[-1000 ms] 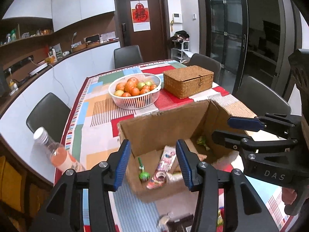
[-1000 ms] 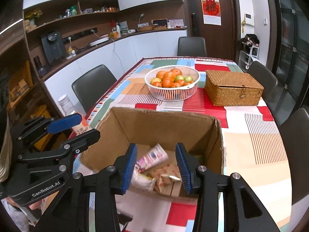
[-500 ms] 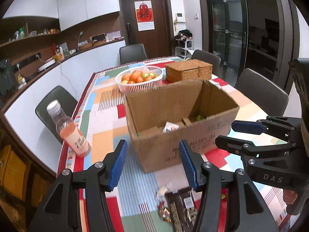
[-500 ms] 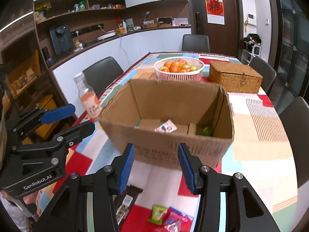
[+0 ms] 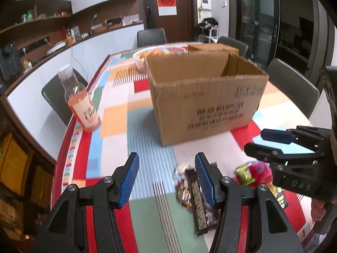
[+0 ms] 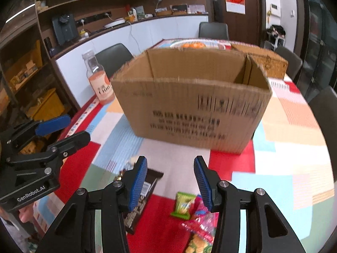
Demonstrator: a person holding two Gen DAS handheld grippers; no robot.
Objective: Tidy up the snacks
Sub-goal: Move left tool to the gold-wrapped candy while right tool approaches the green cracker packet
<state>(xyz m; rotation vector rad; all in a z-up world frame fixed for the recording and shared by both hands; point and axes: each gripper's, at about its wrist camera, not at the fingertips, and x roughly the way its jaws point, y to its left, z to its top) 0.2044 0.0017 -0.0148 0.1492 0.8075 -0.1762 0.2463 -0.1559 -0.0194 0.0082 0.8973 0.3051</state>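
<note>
An open cardboard box [image 5: 207, 97] stands on the colourful tablecloth; it also shows in the right wrist view [image 6: 190, 103]. Loose snacks lie in front of it: a dark chocolate bar pack [image 5: 200, 204], small foil candies [image 5: 183, 191], a green packet [image 6: 184, 204] and a red packet [image 6: 202, 221]. My left gripper [image 5: 167, 179] is open and empty, low over the table beside the dark pack. My right gripper [image 6: 170, 181] is open and empty, above the green packet.
A bottle of orange drink [image 5: 81, 101] stands near the table's left edge. A white fruit basket [image 5: 157, 54] and a wicker box [image 6: 263, 60] stand behind the cardboard box. Dark chairs ring the table.
Both grippers have pulled back and dropped from over the box to low over the table in front of it. The loose snacks have come into view. Both stay open.
</note>
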